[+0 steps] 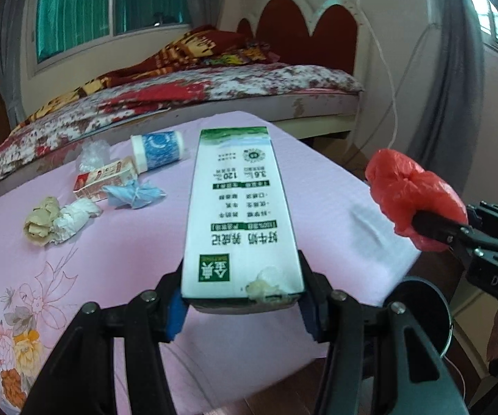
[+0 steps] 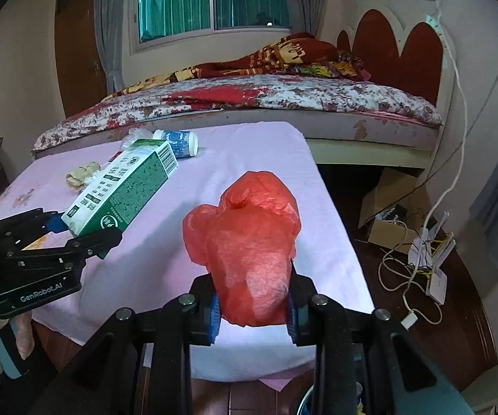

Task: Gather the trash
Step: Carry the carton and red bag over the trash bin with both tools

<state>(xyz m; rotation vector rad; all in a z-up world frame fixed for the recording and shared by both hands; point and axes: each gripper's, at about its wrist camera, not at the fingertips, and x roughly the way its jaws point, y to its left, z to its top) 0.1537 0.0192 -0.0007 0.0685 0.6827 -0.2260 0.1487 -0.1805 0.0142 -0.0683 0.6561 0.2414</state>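
A tall white and green milk carton [image 1: 238, 207] lies lengthwise between the pads of my left gripper [image 1: 243, 299], which is shut on its near end above the pink-clothed table [image 1: 110, 259]. My right gripper [image 2: 253, 314] is shut on a crumpled red plastic bag [image 2: 249, 242], held above the table's right part. In the left wrist view the red bag [image 1: 411, 193] and right gripper [image 1: 435, 231] hang at the right, past the table's edge. The right wrist view shows the carton [image 2: 124, 190] in the left gripper [image 2: 76, 231] at the left.
On the table's far left lie a blue and white paper cup [image 1: 157, 152], a small red carton [image 1: 105, 178], a blue mask [image 1: 135, 195], white tissue [image 1: 74, 219], brown paper [image 1: 39, 221] and clear plastic [image 1: 91, 155]. A bed [image 2: 283, 97] stands behind. Cables [image 2: 408, 276] and a cardboard box [image 2: 387, 204] lie on the floor.
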